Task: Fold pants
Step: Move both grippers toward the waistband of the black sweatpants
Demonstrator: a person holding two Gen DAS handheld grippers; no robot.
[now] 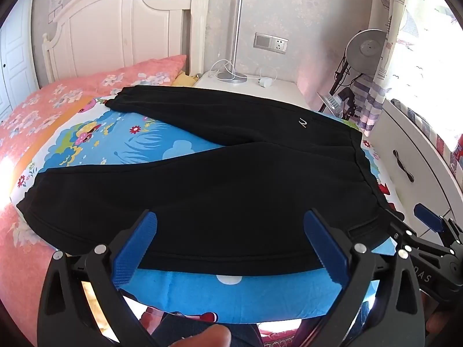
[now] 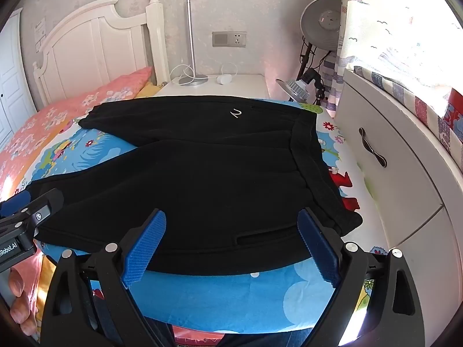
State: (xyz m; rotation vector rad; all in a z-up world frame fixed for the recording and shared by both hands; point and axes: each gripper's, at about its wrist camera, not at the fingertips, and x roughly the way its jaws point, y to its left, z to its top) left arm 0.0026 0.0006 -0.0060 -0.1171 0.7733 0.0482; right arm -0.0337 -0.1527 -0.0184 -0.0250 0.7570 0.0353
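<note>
pants (image 1: 231,190) run lengthwise across the frame, waistband at right; left gripper (image 1: 231,245) and right gripper (image 2: 231,245) both wide open, empty, hovering at the near edge

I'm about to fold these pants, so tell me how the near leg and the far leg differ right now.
The near leg runs along the bed's front edge, close to both grippers; the far leg lies toward the nightstand. The far leg carries a small white logo; the near leg shows none. The legs splay apart, with blue sheet between their cuffs. Both are black, flat and joined at the waistband on the right.
</note>
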